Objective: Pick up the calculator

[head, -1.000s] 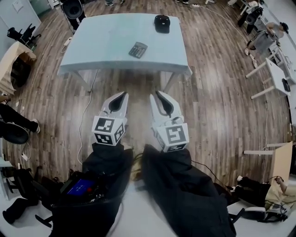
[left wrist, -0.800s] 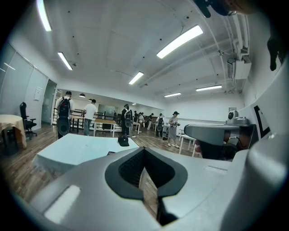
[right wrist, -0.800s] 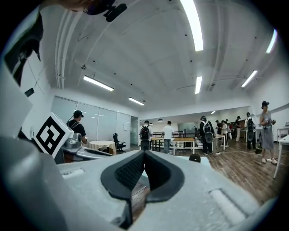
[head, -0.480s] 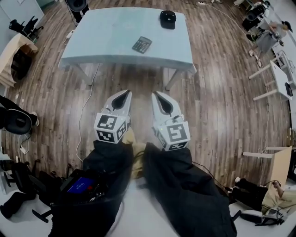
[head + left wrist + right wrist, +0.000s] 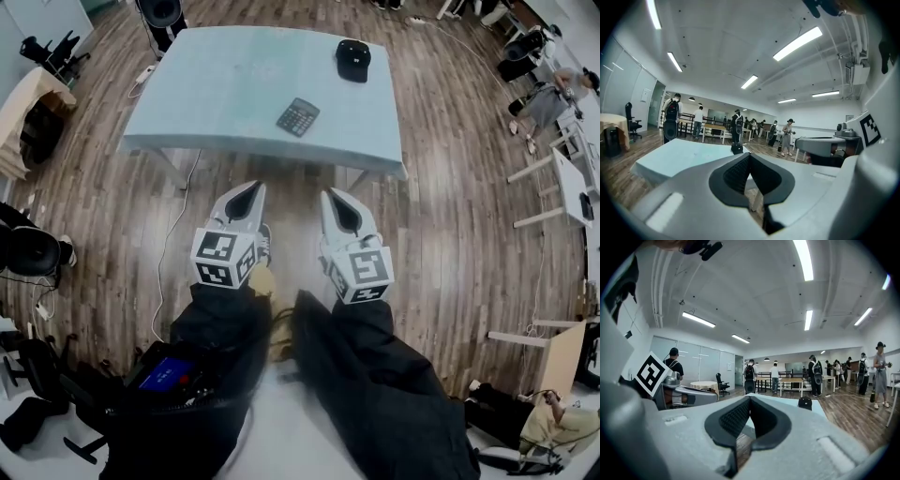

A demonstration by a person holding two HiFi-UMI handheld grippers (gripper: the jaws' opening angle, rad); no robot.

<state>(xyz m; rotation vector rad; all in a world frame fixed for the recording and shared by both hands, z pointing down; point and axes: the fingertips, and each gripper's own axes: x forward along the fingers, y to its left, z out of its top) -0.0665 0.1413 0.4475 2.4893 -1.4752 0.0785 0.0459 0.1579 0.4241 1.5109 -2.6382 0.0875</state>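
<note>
In the head view, the left gripper (image 5: 249,190) and right gripper (image 5: 334,197) were held side by side over the brown plank floor (image 5: 441,216). They sat short of the pale blue-green rectangular table (image 5: 206,94), probably carried level for the approach. The dark grey flat calculator (image 5: 297,116) lay on the tabletop right of centre, close to the near edge and well apart from the black cap (image 5: 353,58) at the far right. Bare tabletop around it left room for a reach from the near side. In the left gripper view, the jaws met at their tips with nothing between them. The table stretched ahead, and the calculator did not show. In the right gripper view, the jaws were likewise closed and empty, with the cap visible beyond.
</note>
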